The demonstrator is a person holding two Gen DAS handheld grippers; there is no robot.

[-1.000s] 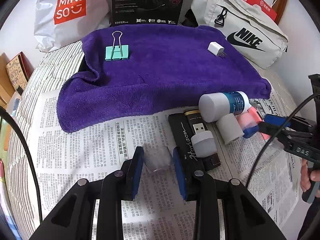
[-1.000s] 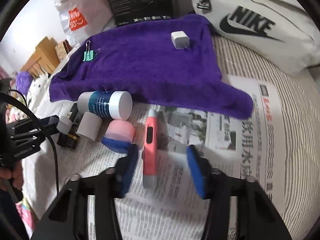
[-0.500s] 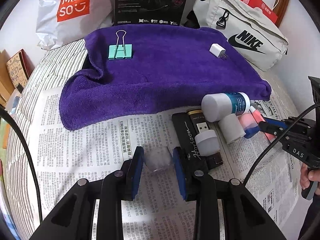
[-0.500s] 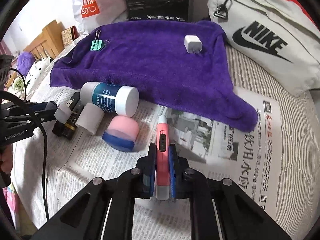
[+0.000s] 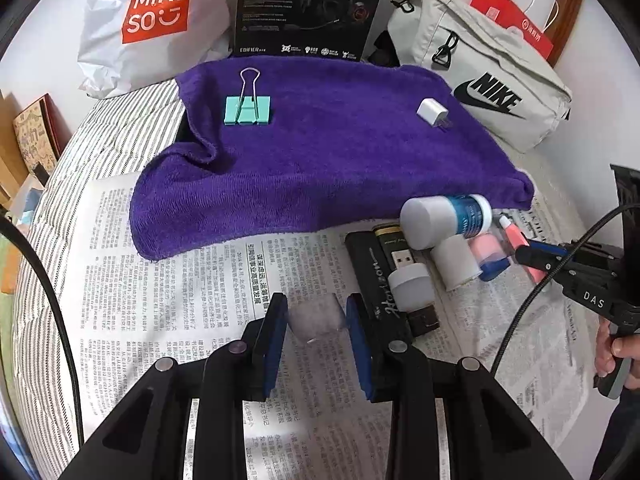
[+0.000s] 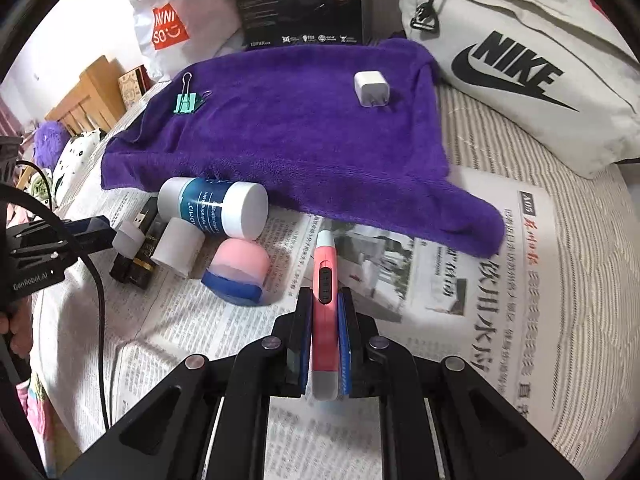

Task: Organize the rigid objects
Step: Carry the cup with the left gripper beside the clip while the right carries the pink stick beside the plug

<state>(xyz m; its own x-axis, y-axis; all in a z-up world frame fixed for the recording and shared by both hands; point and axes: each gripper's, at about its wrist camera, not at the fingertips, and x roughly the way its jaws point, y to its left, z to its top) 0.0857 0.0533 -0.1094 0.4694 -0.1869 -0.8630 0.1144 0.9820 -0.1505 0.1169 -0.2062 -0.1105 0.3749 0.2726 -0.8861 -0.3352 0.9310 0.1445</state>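
Observation:
My left gripper [image 5: 316, 316] is shut on a small translucent cap-like object [image 5: 316, 318], held above the newspaper. My right gripper [image 6: 325, 320] is shut on a pink pen-shaped device [image 6: 325, 280], lifted a little off the newspaper. A purple towel [image 5: 328, 152] carries a teal binder clip [image 5: 248, 110] and a white charger plug [image 5: 432, 113]. By the towel's near edge lie a blue-and-white bottle [image 6: 212, 212], a white cap [image 6: 178, 246], a pink and blue jar [image 6: 238, 270], a black box [image 5: 372, 280] and a USB light [image 5: 410, 276].
Newspaper [image 5: 200, 300] covers a striped bedsheet [image 6: 592, 280]. Behind the towel stand a Miniso bag [image 5: 156, 20], a black Edifier box [image 5: 308, 8] and a white Nike bag [image 6: 520, 64]. Wooden furniture [image 6: 84, 104] is at the far left.
My right gripper closed on the pink device and lifted it slightly. My left gripper kept its hold on the translucent object and shifted a little closer to the towel.

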